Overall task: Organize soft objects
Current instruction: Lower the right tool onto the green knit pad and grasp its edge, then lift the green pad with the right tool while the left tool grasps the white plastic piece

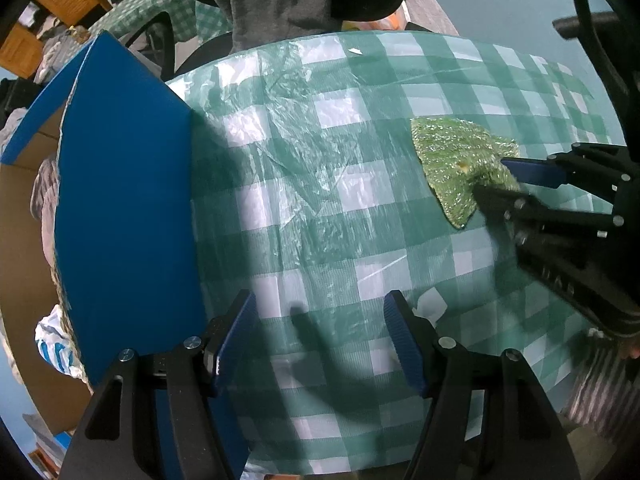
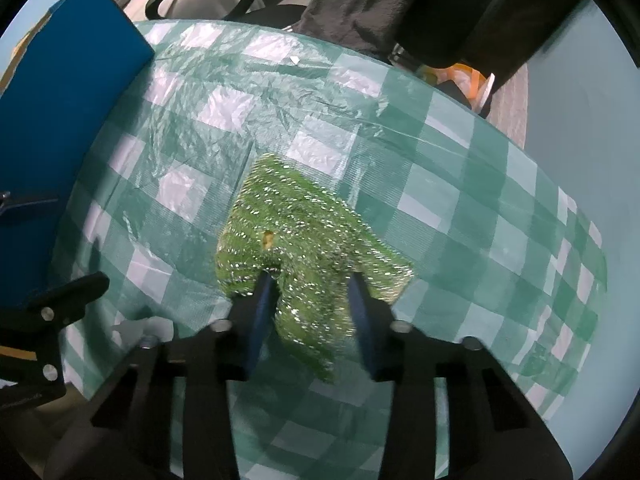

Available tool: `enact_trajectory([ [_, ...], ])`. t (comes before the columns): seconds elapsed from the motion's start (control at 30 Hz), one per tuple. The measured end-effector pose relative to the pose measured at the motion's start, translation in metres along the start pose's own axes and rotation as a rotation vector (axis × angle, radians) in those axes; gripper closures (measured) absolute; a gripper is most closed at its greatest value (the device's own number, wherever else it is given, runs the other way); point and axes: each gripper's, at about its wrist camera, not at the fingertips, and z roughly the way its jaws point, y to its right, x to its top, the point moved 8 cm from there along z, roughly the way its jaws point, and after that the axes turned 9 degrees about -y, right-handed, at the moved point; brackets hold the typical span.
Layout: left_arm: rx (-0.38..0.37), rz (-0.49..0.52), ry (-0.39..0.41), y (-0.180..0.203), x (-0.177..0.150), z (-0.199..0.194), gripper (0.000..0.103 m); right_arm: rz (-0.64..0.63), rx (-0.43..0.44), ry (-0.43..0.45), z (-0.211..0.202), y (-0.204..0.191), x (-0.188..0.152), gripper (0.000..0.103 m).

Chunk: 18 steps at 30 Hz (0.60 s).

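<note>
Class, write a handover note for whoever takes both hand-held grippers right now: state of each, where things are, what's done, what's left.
Right hand-held gripper: pads pinching the green sparkly cloth, which lies on the checked tablecloth.
Left hand-held gripper: open, empty, over the tablecloth beside the blue-flapped cardboard box.
Done: the box already holds some fabric items.
Left: probably lift the cloth and put it in the box.

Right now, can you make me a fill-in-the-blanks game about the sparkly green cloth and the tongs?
1. The sparkly cloth is coloured ____.
2. The tablecloth has a green and white ____ pattern.
3. The cloth sits between the fingers of the ____ tongs.
4. The left tongs have ____ between their fingers.

Missing words: green; checked; right; nothing
</note>
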Motion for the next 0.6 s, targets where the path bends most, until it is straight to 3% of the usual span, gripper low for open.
enact_trajectory([
  [0.03, -0.001, 0.002, 0.001, 0.000, 0.000, 0.000, 0.035, 0.007, -0.001, -0.001, -0.001, 0.001, -0.001, 0.087],
  [0.1, -0.004, 0.008, 0.003, 0.002, -0.001, 0.000, 0.035, 0.027, 0.019, -0.003, -0.001, 0.001, -0.004, 0.090],
  [0.6, -0.044, 0.077, 0.021, 0.023, -0.013, -0.002, 0.032, 0.150, 0.079, 0.009, -0.014, -0.001, -0.048, 0.091],
])
